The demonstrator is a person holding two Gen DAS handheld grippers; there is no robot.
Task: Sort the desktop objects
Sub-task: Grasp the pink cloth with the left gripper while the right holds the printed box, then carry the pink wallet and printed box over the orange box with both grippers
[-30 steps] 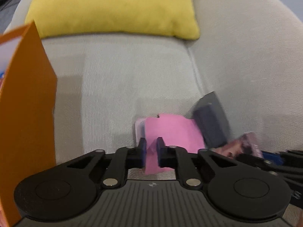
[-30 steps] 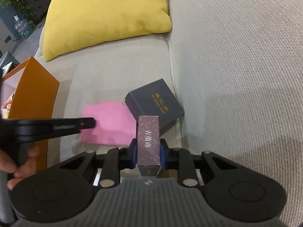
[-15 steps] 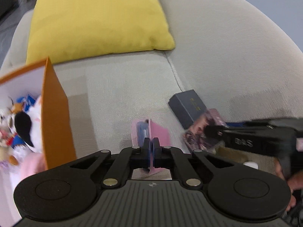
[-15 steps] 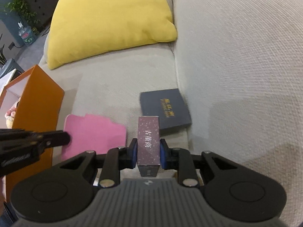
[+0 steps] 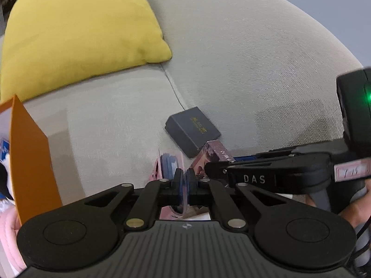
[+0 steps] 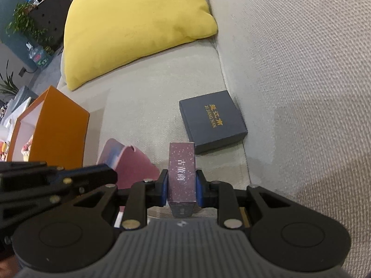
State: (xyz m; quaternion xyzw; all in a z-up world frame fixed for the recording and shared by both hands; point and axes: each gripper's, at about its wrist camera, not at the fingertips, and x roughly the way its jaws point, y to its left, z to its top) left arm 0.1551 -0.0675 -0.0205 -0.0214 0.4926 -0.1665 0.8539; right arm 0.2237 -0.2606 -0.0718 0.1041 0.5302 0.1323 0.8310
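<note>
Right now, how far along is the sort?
Done: toys already sit in the orange box. In hand: left gripper is shut on the pink pouch; right gripper grips the purple box. Left: the dark box lies on the sofa.

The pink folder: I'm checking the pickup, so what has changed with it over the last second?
The left gripper closed on the pink folder and has tipped it up off the sofa seat onto its edge. The right gripper still clamps the purple box. The dark blue box and orange box stayed put.
</note>
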